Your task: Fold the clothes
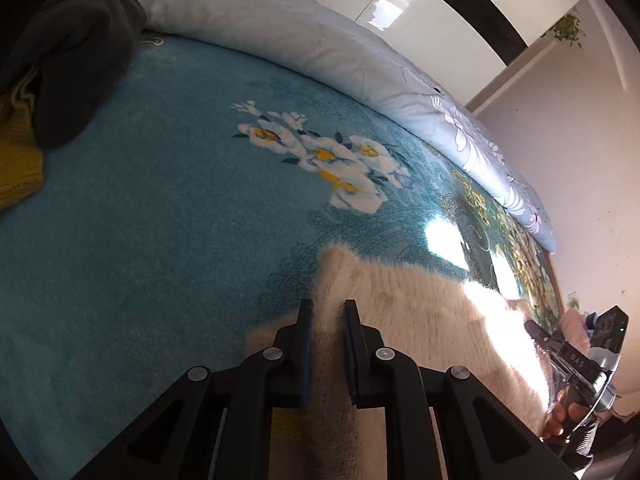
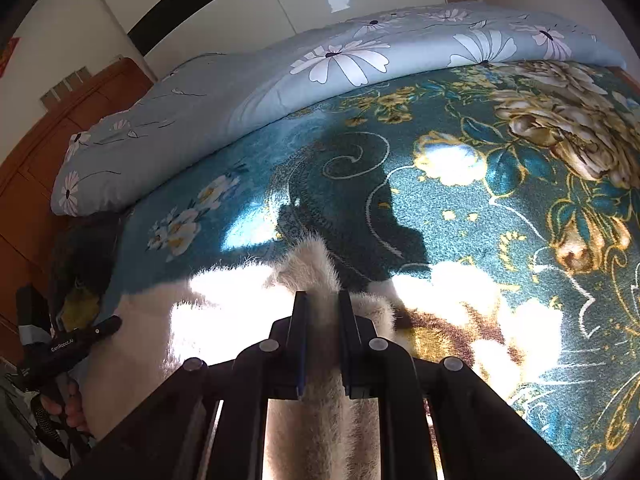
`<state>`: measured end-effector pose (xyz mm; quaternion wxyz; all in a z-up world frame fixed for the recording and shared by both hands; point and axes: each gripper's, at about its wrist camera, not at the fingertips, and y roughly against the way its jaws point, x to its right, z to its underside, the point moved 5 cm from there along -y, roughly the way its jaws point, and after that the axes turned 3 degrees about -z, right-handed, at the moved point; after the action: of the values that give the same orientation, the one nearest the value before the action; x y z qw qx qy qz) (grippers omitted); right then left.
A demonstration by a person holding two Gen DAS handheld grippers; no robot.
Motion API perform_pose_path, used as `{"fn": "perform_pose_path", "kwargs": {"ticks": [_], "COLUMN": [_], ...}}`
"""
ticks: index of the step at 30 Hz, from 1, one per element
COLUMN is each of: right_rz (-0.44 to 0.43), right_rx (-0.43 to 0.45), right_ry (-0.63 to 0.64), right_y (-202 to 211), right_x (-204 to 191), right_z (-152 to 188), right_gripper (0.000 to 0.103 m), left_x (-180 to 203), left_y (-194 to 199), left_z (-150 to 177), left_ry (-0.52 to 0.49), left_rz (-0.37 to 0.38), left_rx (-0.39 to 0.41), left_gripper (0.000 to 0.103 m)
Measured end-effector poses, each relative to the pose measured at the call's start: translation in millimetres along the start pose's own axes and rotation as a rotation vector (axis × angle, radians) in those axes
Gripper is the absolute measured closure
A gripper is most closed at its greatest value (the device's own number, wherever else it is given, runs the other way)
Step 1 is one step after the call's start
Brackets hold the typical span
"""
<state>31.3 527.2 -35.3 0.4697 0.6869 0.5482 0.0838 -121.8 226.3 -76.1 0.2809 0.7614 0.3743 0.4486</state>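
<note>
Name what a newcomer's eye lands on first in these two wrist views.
First, the fluffy cream-white garment, sunlit, lying on the teal flower-patterned blanket, with the left gripper and right gripper each pinching a fold of it. Next, the pale blue daisy-print quilt bunched along the far edge of the bed. In the left view, a dark grey fleece garment sits on a mustard-yellow knit at the far left.

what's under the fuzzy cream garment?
The teal floral blanket shows all around the fuzzy cream garment, so it lies on that. Whatever sits directly beneath is covered. Left tool and right tool each pinch its edge.
</note>
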Motion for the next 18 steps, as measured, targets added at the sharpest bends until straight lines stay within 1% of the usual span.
{"fn": "perform_pose_path", "kwargs": {"ticks": [4, 5, 6, 7, 9, 11, 12, 13, 14, 16, 18], "right_rz": [-0.017, -0.020, -0.029, -0.035, -0.036, -0.037, -0.038, -0.071, -0.105, -0.173, -0.268], "right_rx": [0.010, 0.015, 0.029, 0.040, 0.056, 0.070, 0.076, 0.079, 0.081, 0.086, 0.056], "right_ry": [-0.008, -0.008, -0.015, -0.018, -0.025, -0.031, -0.034, -0.055, -0.076, -0.118, -0.213], "right_y": [6, 8, 14, 19, 31, 43, 48, 53, 58, 69, 67], "right_x": [-2, -3, -3, -4, -4, -3, -3, 0, 2, 7, 21], "right_z": [-1, -1, -2, -2, -1, 2, 4, 11, 18, 32, 51], "right_gripper": [0.088, 0.088, 0.087, 0.087, 0.081, 0.067, 0.065, 0.062, 0.055, 0.050, 0.047], "left_x": [4, 5, 6, 7, 9, 11, 12, 12, 10, 3, -5], "left_y": [23, 32, 41, 50, 67, 80, 86, 90, 93, 90, 80], "left_z": [6, 10, 14, 20, 31, 42, 47, 51, 55, 61, 67], "left_ry": [0.002, -0.002, -0.009, -0.020, -0.054, -0.083, -0.097, -0.105, -0.104, -0.083, -0.047], "left_rz": [0.047, 0.054, 0.058, 0.058, 0.052, 0.055, 0.061, 0.066, 0.072, 0.082, 0.088], "left_rx": [0.024, 0.032, 0.044, 0.059, 0.088, 0.111, 0.118, 0.124, 0.127, 0.112, 0.072], "left_gripper": [0.084, 0.080, 0.072, 0.067, 0.047, 0.041, 0.038, 0.037, 0.033, 0.031, 0.031]}}
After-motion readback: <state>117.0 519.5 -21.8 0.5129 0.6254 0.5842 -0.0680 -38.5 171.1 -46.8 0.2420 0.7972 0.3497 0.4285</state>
